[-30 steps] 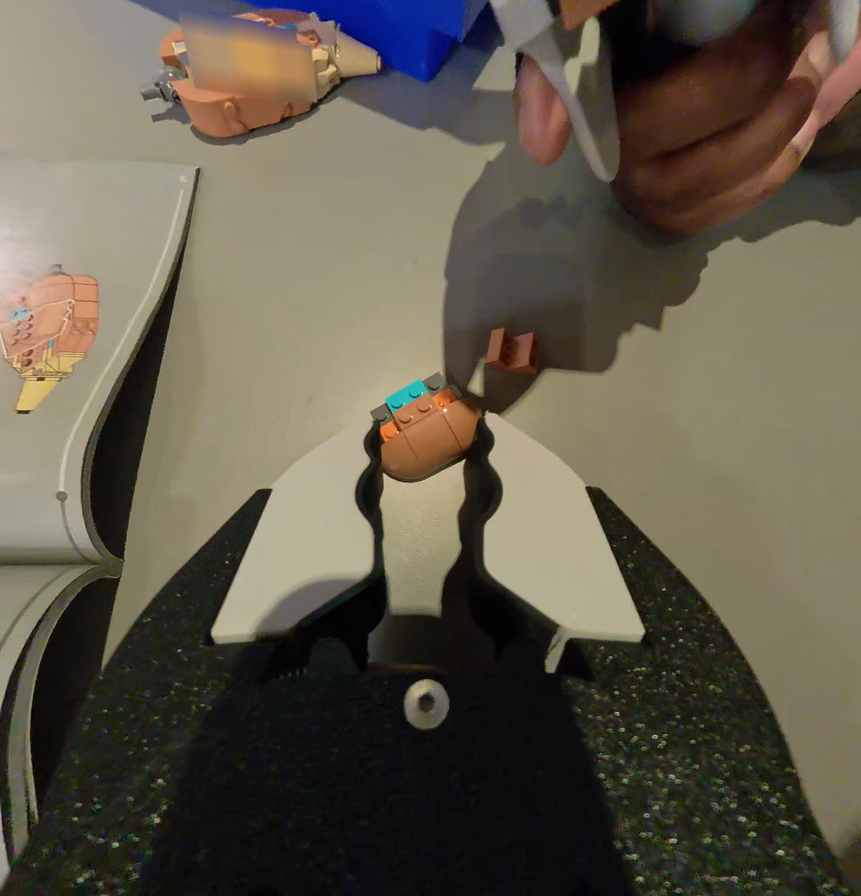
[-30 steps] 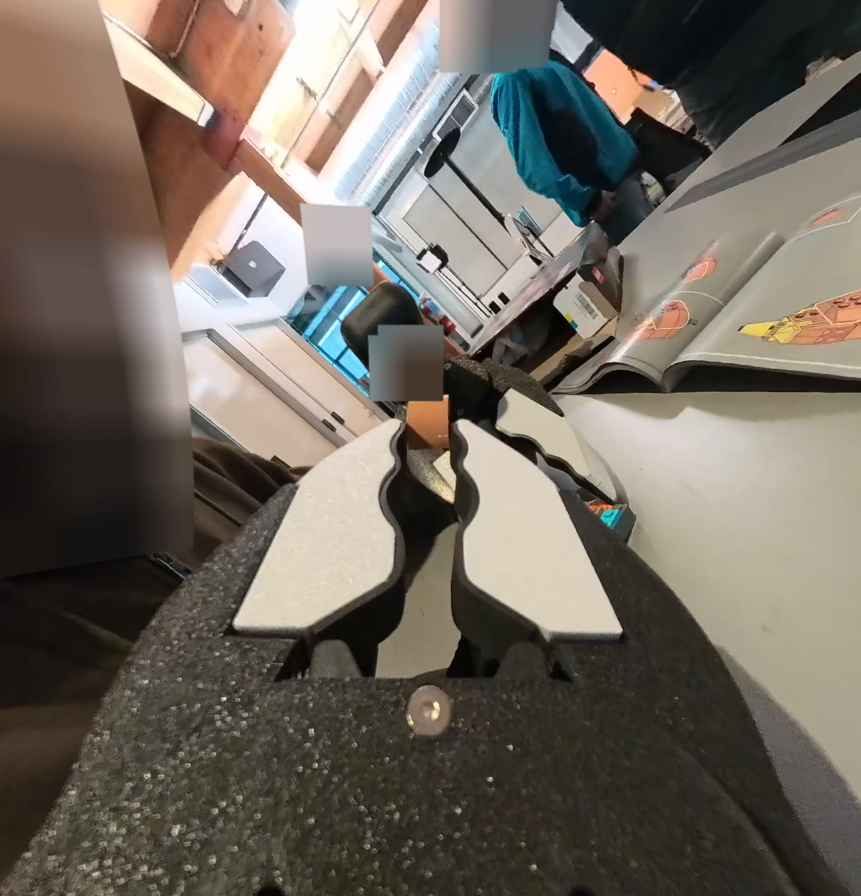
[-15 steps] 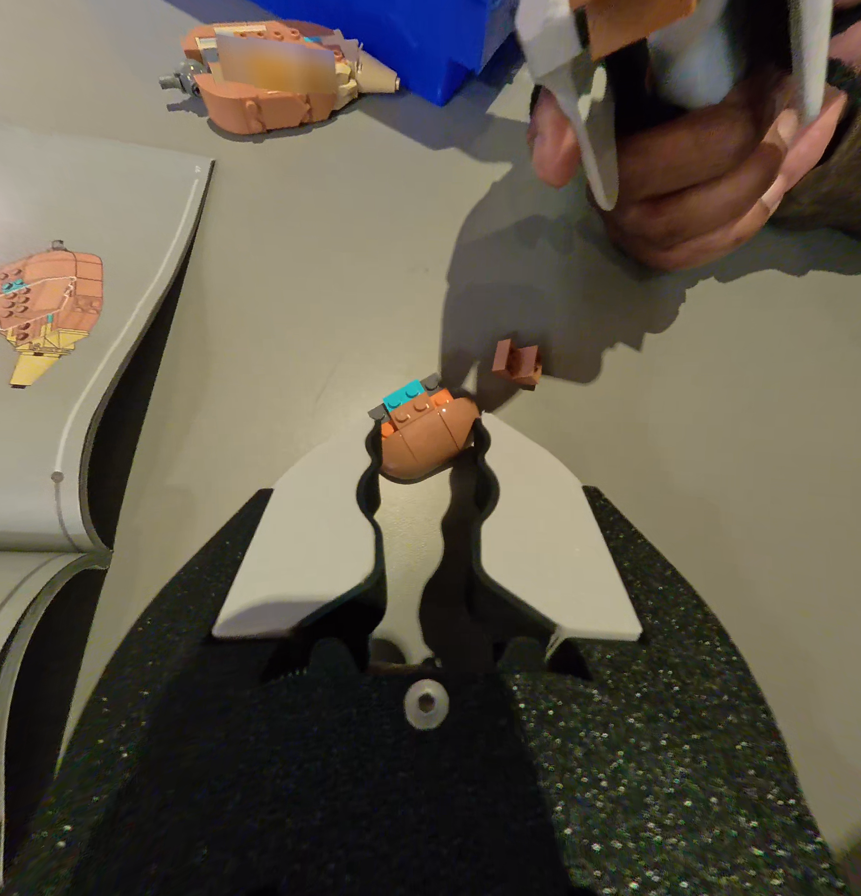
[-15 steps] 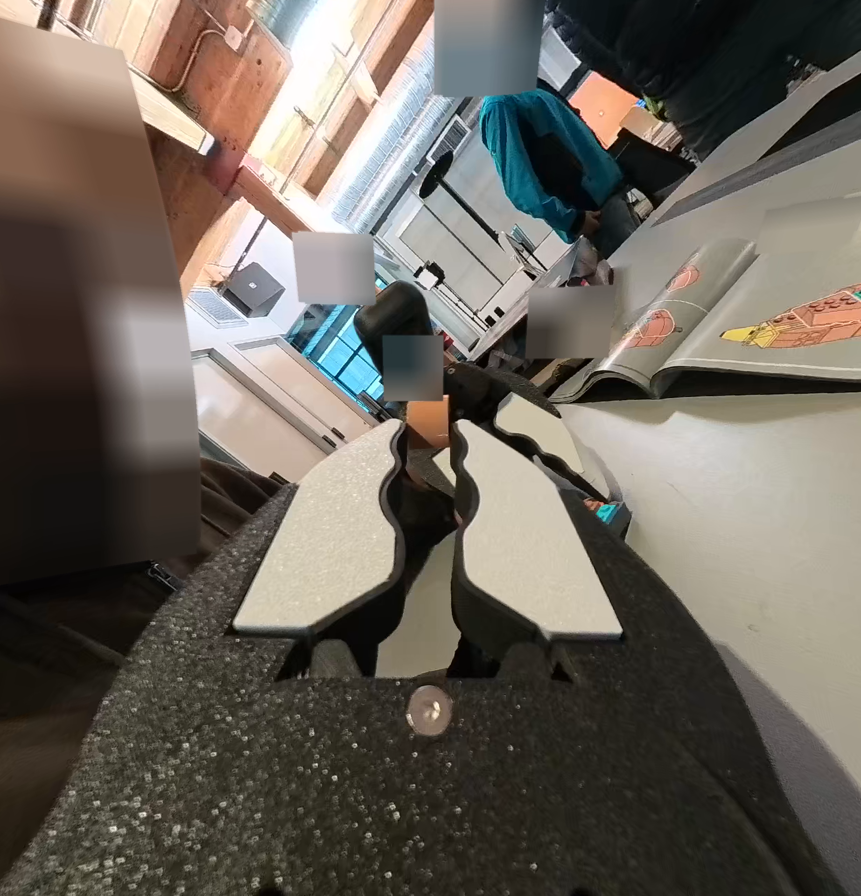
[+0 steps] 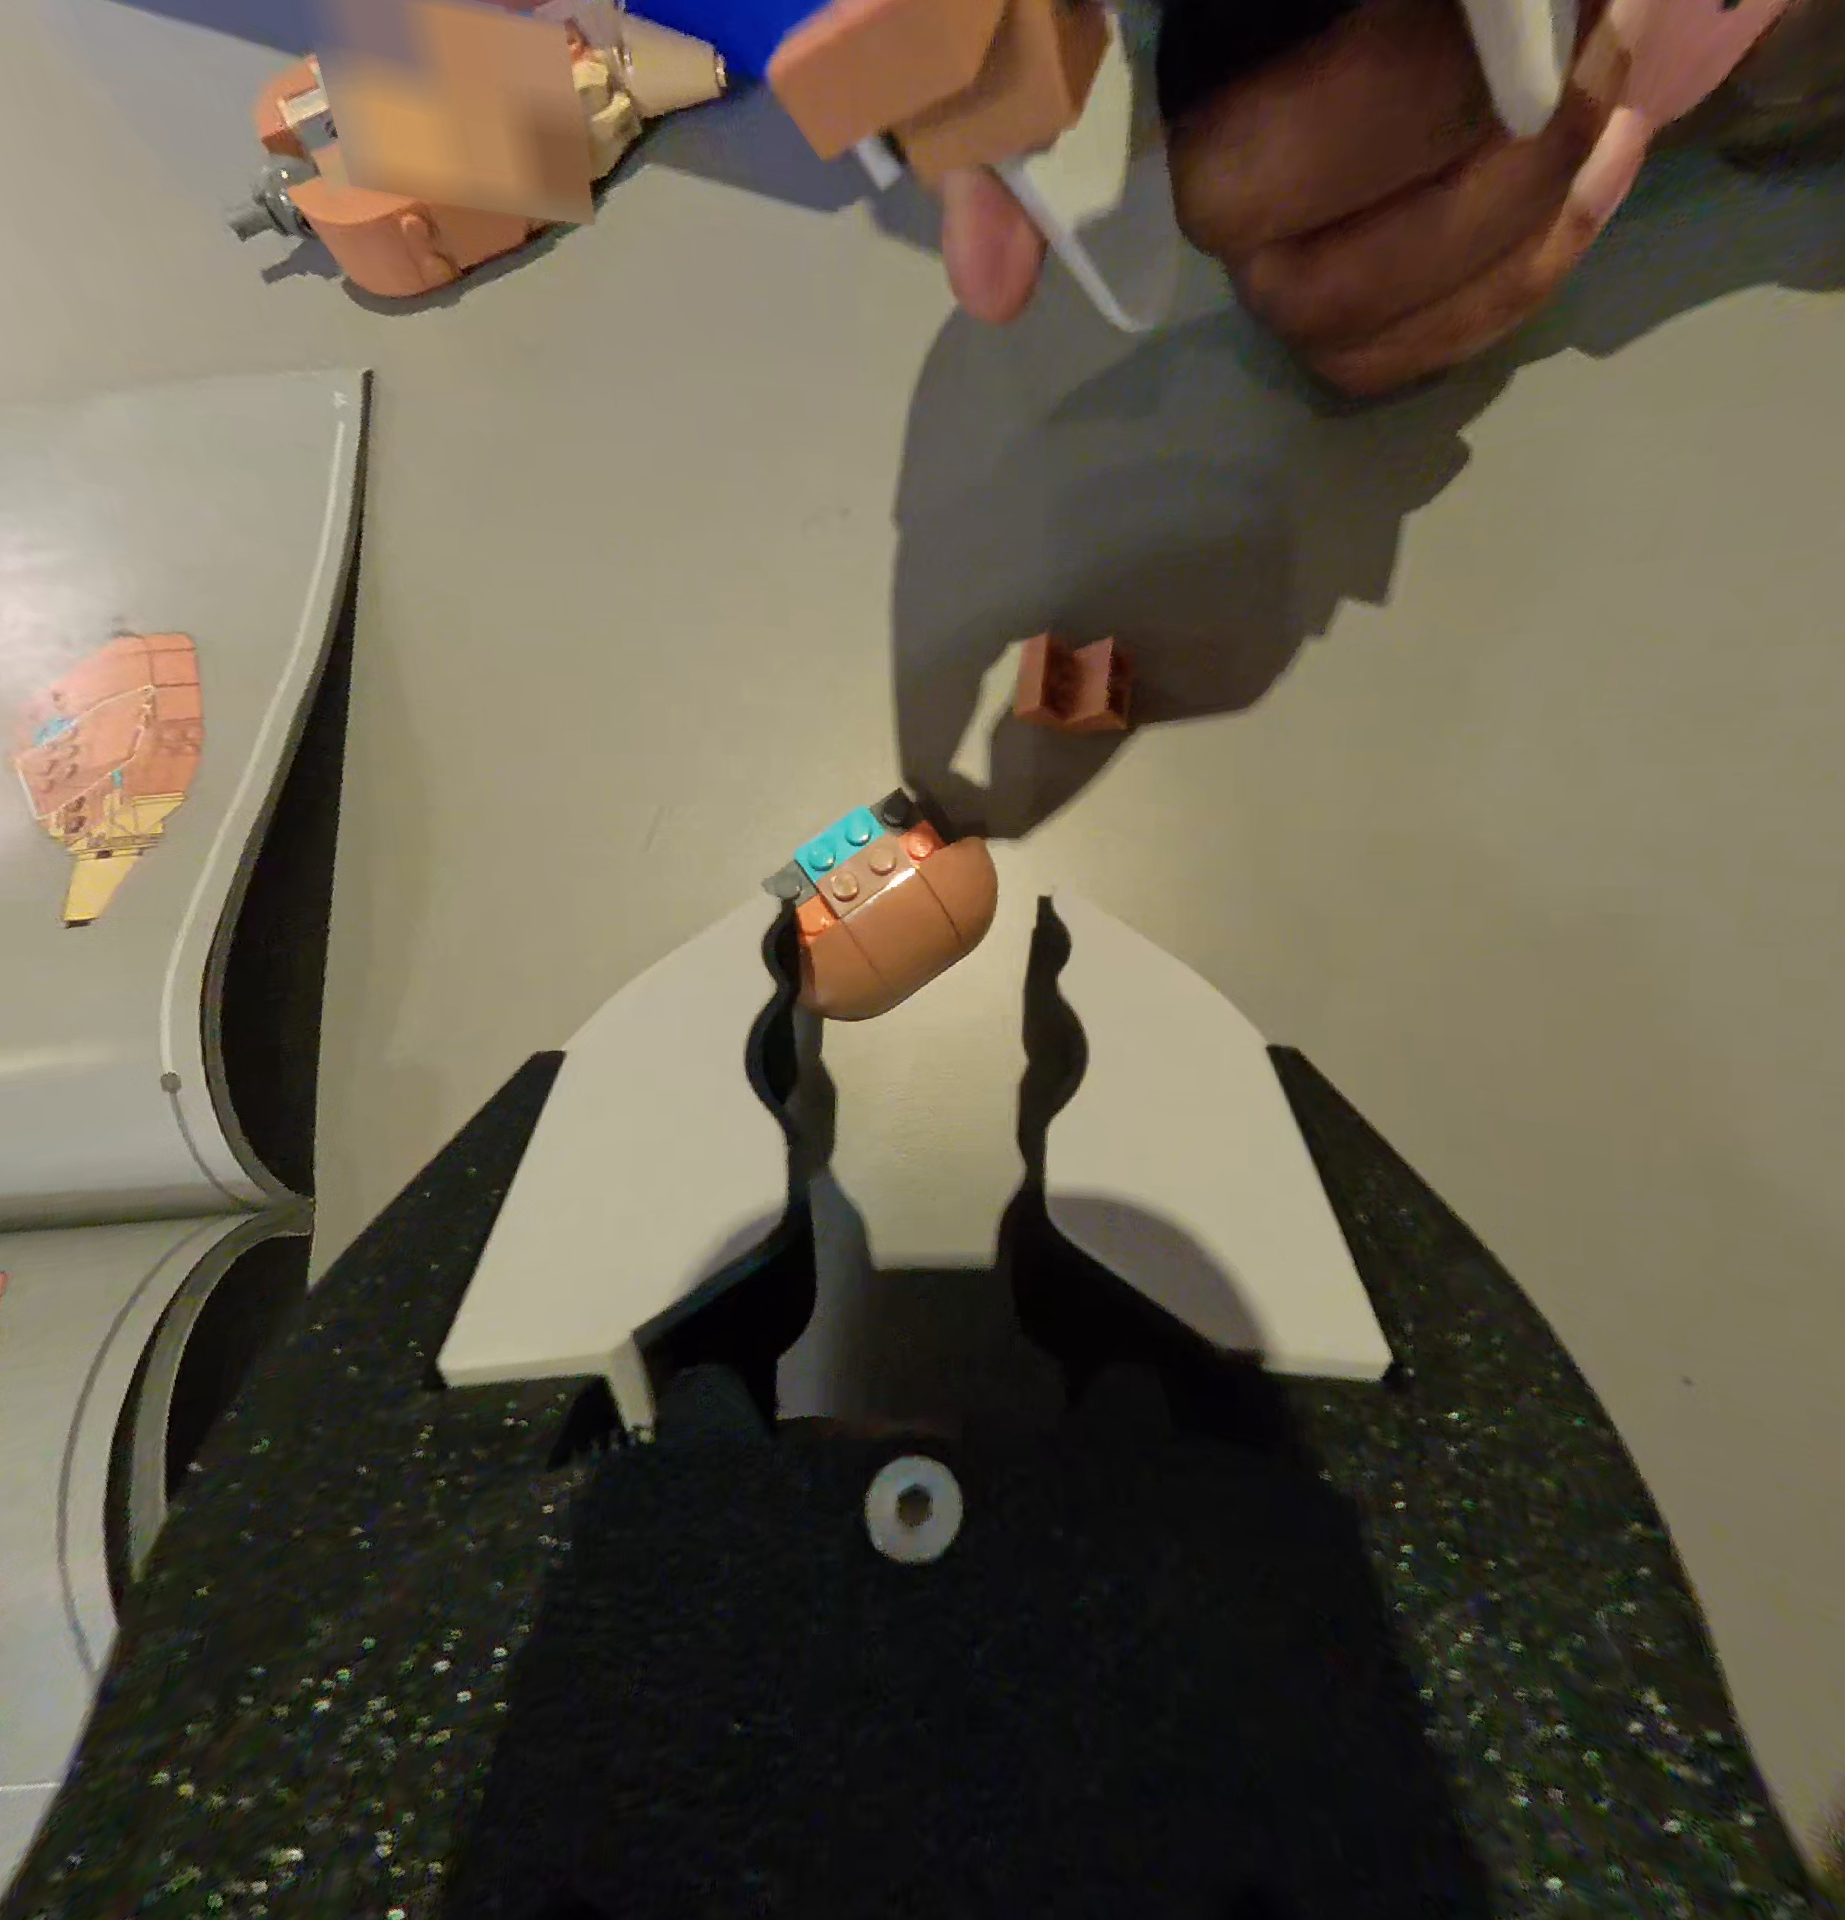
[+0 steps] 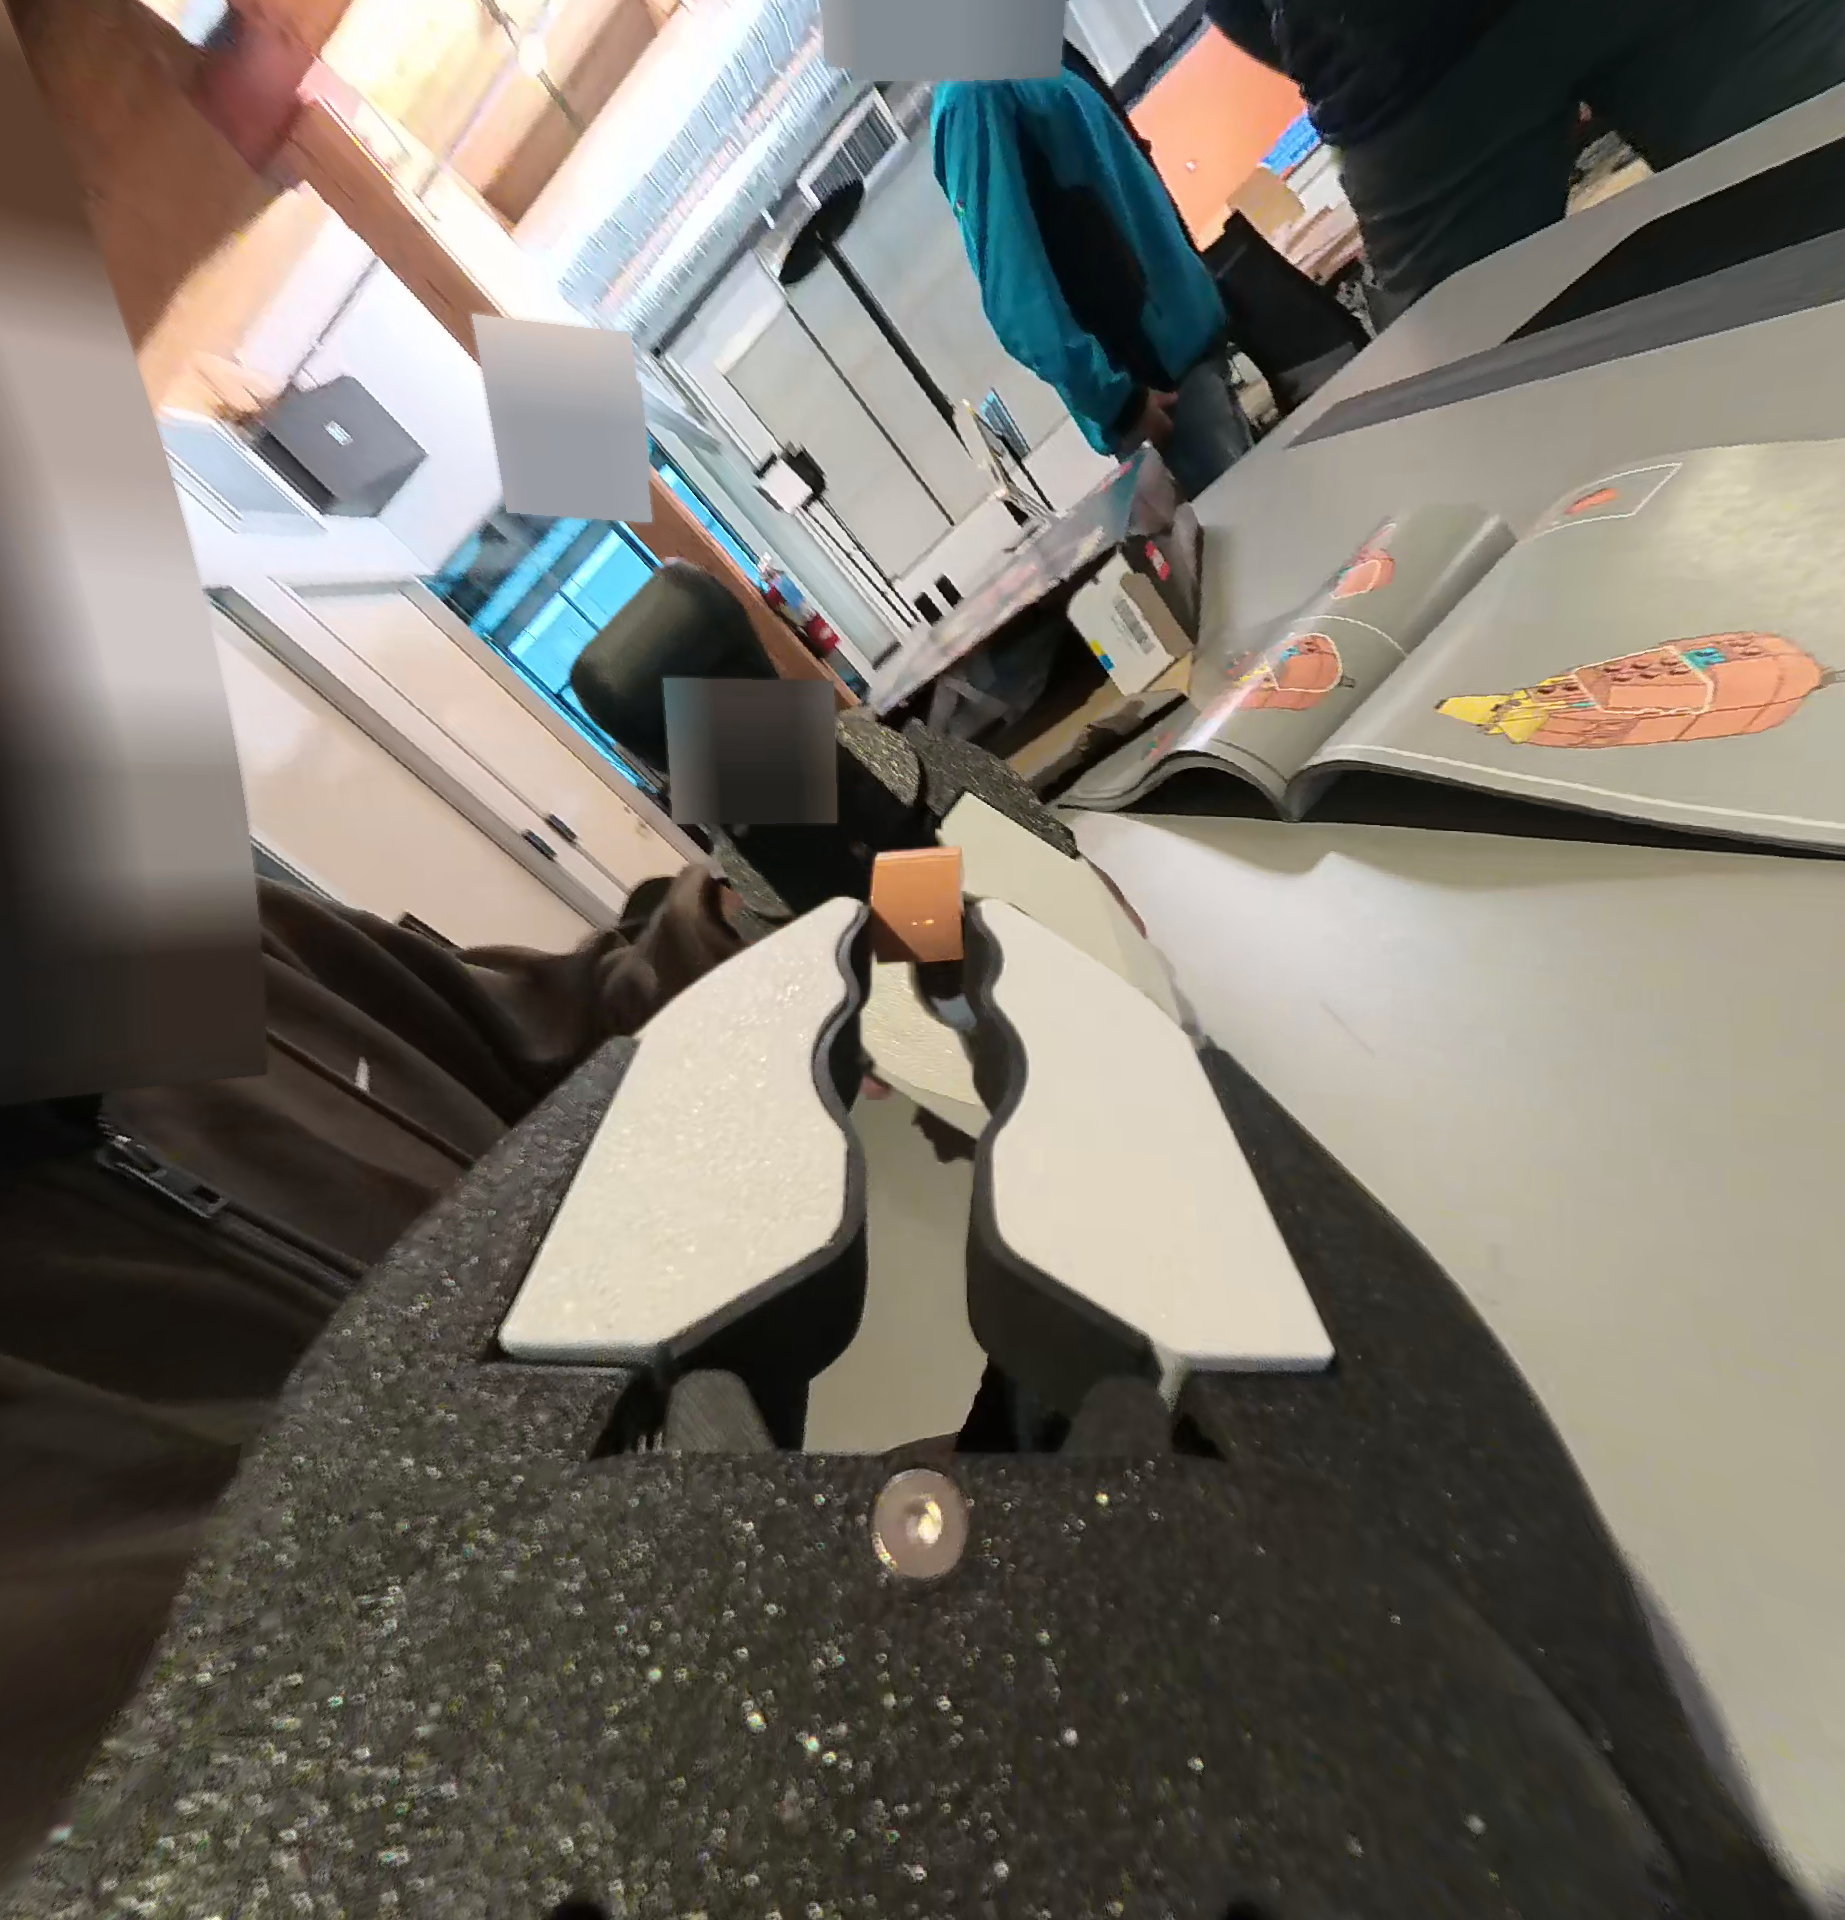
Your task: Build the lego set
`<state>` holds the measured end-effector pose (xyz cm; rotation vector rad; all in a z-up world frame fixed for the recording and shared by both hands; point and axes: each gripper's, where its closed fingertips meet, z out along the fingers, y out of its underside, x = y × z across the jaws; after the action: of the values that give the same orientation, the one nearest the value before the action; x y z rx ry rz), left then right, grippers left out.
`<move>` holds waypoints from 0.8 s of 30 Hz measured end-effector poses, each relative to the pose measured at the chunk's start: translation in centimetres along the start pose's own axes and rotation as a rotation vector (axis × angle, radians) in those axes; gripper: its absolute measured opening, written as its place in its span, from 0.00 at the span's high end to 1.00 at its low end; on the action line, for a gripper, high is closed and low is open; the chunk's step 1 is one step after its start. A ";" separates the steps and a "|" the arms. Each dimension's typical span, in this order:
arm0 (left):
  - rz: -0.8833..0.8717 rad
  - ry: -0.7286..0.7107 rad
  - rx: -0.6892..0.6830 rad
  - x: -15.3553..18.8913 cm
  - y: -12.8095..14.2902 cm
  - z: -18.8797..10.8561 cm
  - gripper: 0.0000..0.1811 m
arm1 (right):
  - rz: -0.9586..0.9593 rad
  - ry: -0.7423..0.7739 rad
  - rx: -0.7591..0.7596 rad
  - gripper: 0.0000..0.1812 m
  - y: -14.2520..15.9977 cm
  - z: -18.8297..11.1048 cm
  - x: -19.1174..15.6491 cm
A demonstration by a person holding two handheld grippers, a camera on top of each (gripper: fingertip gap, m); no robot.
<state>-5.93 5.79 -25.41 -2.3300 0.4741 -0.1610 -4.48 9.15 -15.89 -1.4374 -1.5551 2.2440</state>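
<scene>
Left wrist view | left claw point(image 5: 913, 914) gaping wide, rounded brown lego sub-assembly point(image 5: 887, 920) leaning on its left finger, frame centre | right claw point(image 6: 913, 920) pinching orange flat lego tile point(image 6: 916, 902), hovering upper right

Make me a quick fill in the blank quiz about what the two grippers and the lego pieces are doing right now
1. The left gripper is ____.
2. The right gripper is shut on a flat ____ piece.
3. The rounded brown assembly has a ____ plate on top.
4. The instruction booklet lies ____.

Missing words: open; orange; teal; open
</scene>
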 end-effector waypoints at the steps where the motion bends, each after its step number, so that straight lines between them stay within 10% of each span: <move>1: 0.006 0.002 0.003 0.0 0.0 -0.1 0.75 | -0.012 0.007 -0.009 0.91 0.1 0.0 0.0; 24: 0.399 0.059 0.134 -0.8 -0.7 -0.4 0.65 | -0.206 0.134 -0.215 0.91 2.5 -0.2 1.2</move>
<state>-6.56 6.36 -24.61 -2.0580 0.9168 -0.0674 -3.98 8.64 -18.62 -1.3688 -1.8506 1.8761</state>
